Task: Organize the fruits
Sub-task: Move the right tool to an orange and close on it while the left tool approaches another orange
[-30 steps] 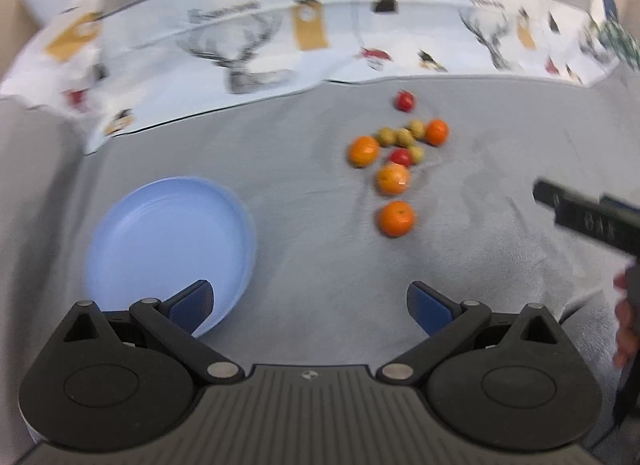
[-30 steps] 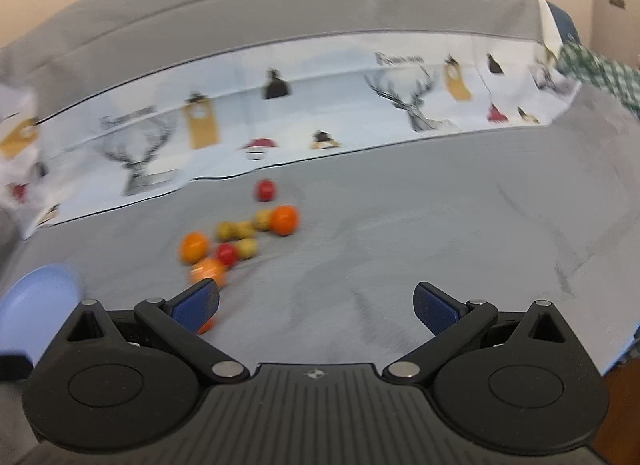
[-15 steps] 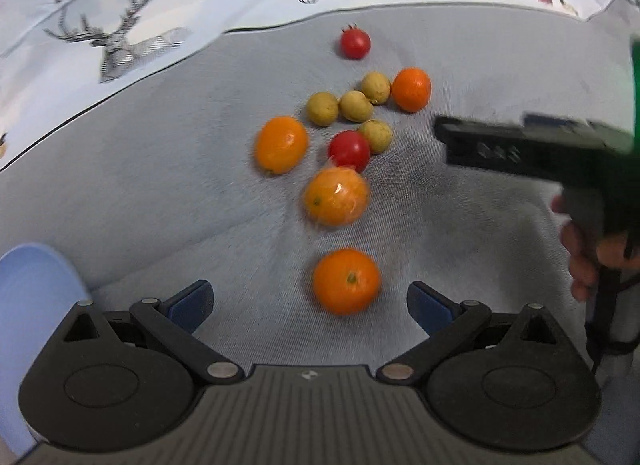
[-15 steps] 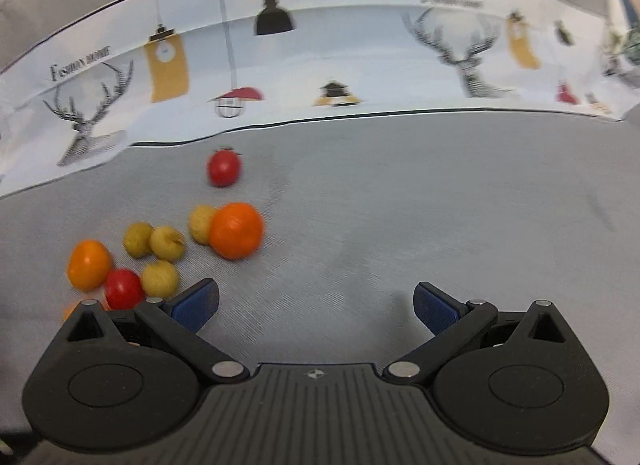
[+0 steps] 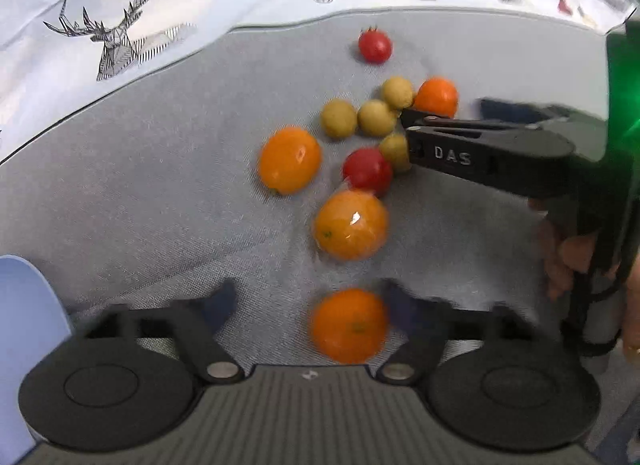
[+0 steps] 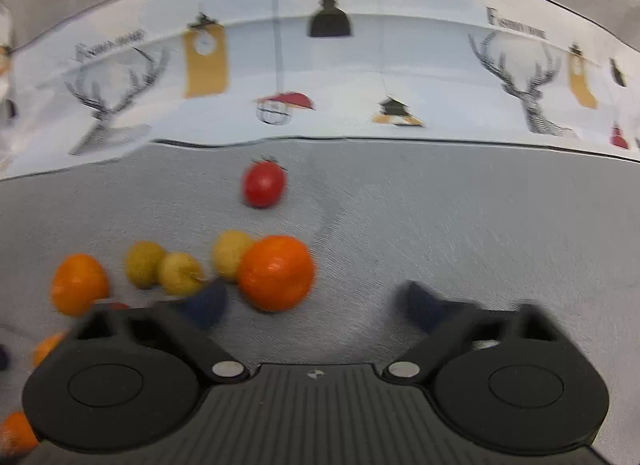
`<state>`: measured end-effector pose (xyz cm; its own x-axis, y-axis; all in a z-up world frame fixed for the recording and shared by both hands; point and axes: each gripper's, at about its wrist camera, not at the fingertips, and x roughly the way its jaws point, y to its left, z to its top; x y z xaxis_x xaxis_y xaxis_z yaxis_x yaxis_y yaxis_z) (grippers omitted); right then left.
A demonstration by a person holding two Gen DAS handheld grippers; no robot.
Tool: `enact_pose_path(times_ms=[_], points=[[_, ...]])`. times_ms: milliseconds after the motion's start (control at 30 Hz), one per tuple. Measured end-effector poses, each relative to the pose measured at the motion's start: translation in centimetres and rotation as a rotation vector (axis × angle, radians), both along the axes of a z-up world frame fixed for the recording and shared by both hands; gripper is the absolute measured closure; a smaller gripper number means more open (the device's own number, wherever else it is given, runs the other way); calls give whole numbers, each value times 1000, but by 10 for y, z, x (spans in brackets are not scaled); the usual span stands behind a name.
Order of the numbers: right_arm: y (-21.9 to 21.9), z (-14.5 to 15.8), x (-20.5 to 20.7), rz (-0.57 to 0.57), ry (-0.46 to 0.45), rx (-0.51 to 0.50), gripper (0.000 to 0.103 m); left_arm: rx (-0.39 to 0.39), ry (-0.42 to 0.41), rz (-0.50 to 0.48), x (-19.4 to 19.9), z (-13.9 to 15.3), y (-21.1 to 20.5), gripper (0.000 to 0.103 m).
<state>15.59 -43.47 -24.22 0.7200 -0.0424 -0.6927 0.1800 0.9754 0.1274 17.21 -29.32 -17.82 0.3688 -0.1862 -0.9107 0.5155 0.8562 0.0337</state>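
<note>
Grey cloth (image 5: 160, 193) covers the surface, with a printed deer-and-lamp sheet (image 5: 120, 25) along its far edge. Fruit lies in a loose cluster at 12 to 1 o'clock in the left view: four oranges, two tomatoes, four small yellow-green fruits. A corner of the blue plate (image 5: 24, 337) shows at 8 o'clock.

Left gripper (image 5: 310, 307): jaws wide, nearest orange (image 5: 348, 325) between the tips, right tip just beside it, contact unclear through blur.

Right gripper (image 6: 312, 303): jaws wide, far orange (image 6: 276, 273) just inside its left tip, off centre. Its left finger rests against a yellow-green fruit (image 6: 180, 273).

Risks, as judged:
- Off-centre closing could squirt the round orange out sideways.
- The left finger could nudge the small fruits and roll them apart.
- Both tools work close together, so a clash is possible.
- Blur suggests speed; closing early could miss.
</note>
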Motion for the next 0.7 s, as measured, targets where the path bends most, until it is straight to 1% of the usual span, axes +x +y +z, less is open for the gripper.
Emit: enact_pose_path(times_ms=[33, 67, 133, 233, 300, 333, 367, 467, 500, 533, 567, 600, 633, 667, 700], points=[[0, 3, -1, 7, -5, 4, 59, -7, 0, 3, -2, 3, 1, 64], [1, 5, -3, 17, -13, 5, 66, -11, -9, 8, -5, 6, 3, 64], [0, 6, -6, 7, -13, 9, 66, -31, -27, 3, -11, 12, 8, 64], [-6, 8, -10, -46, -23, 19, 66, -17, -56, -12, -20, 19, 12, 64], [-12, 10, -15, -88, -37, 20, 66, -18, -65, -8, -23, 26, 15, 67], [-15, 12, -18, -108, -40, 18, 66, -20, -70, -4, -26, 32, 17, 77], [-18, 14, -21, -126, -48, 9, 66, -21, -74, -5, -30, 37, 21, 80], [-21, 26, -34, -149, -80, -50, 66, -42, -114, -6, -41, 53, 32, 80], [-21, 28, -38, -149, -80, -56, 66, -41, -135, -7, -44, 52, 34, 80], [-21, 29, -40, -157, -70, -59, 66, -20, -140, -6, -45, 49, 36, 80], [-20, 27, -42, -168, -56, -56, 66, -11, -121, -8, -45, 46, 37, 80], [-20, 25, -43, -183, -32, -42, 66, -26, -91, -11, -45, 44, 41, 75], [-20, 23, -44, -190, -14, -27, 66, -45, -63, -12, -45, 42, 45, 63], [-20, 21, -46, -190, -6, -18, 66, -62, -44, -10, -47, 41, 48, 55], [-18, 20, -47, -187, -2, -19, 66, -84, -29, -11, -49, 41, 50, 35]])
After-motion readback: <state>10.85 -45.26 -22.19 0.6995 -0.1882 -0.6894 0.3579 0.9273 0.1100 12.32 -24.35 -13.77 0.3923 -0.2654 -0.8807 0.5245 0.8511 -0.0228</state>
